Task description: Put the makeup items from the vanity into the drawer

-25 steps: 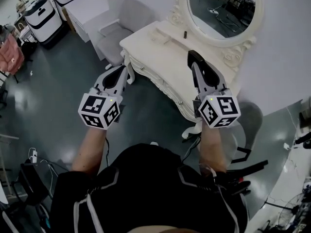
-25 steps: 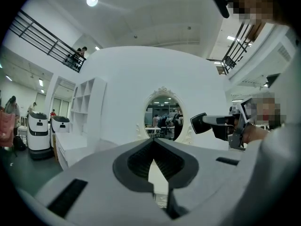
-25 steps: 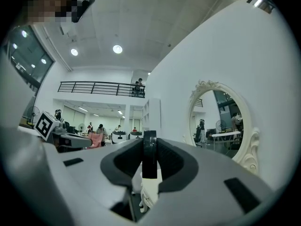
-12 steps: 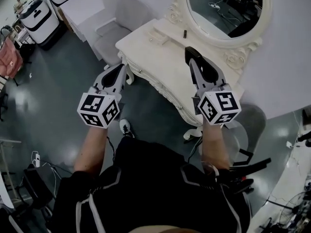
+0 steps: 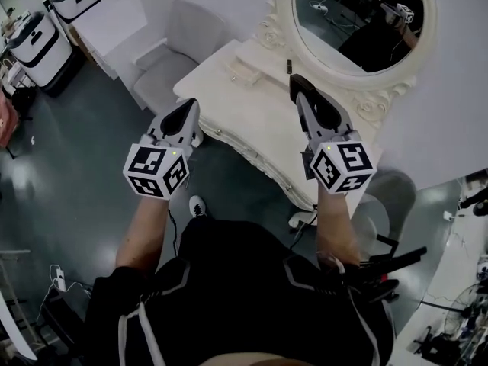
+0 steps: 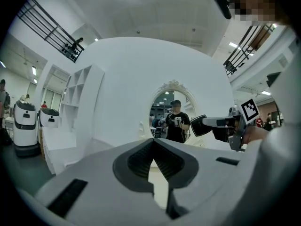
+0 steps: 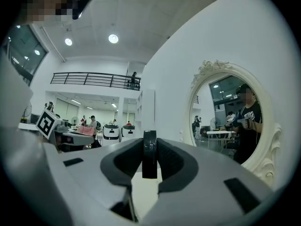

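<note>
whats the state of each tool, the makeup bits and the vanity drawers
left tool, shut, empty
right tool, shut on the slim black makeup item
slim black makeup item, held upright
small black item, resting on the vanity top, untouched
vanity drawers, look shut

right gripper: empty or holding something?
Holding. The right gripper is shut on a slim black item standing upright between its pads. What the item is, I cannot tell.

The vanity (image 5: pixel 245 107) is cream-white, the makeup item (image 7: pixel 149 154) black, the floor (image 5: pixel 84 158) dark grey (faintly glossy).
</note>
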A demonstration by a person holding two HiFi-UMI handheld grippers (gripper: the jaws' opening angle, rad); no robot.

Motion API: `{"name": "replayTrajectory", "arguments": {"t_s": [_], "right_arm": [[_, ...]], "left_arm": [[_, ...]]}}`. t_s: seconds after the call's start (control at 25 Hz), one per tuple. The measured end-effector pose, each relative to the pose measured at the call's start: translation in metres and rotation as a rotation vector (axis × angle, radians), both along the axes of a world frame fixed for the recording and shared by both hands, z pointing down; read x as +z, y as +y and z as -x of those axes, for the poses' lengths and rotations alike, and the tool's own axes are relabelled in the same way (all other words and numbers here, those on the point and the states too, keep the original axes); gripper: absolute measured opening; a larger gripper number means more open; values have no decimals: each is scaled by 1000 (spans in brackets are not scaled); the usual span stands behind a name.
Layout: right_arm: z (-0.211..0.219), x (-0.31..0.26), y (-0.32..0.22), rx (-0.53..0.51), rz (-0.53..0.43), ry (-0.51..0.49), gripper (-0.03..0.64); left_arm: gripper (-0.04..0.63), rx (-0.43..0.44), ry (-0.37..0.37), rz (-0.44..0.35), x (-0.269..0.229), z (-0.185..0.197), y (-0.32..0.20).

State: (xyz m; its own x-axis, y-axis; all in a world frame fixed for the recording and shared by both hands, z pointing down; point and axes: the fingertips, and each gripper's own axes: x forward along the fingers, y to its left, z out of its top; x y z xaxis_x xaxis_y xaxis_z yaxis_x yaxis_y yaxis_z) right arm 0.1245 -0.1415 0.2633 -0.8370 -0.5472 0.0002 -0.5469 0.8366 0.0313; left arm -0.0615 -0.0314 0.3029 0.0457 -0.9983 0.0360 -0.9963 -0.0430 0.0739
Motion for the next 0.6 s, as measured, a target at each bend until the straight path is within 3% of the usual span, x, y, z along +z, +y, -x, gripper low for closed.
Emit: {"name": "replayTrajectory", "arguments": {"t_s": [0.6], "right_arm": [[111, 16, -51, 114, 40, 74, 94]], "left_arm": [[3, 110, 1, 13, 8, 118, -61]]}}
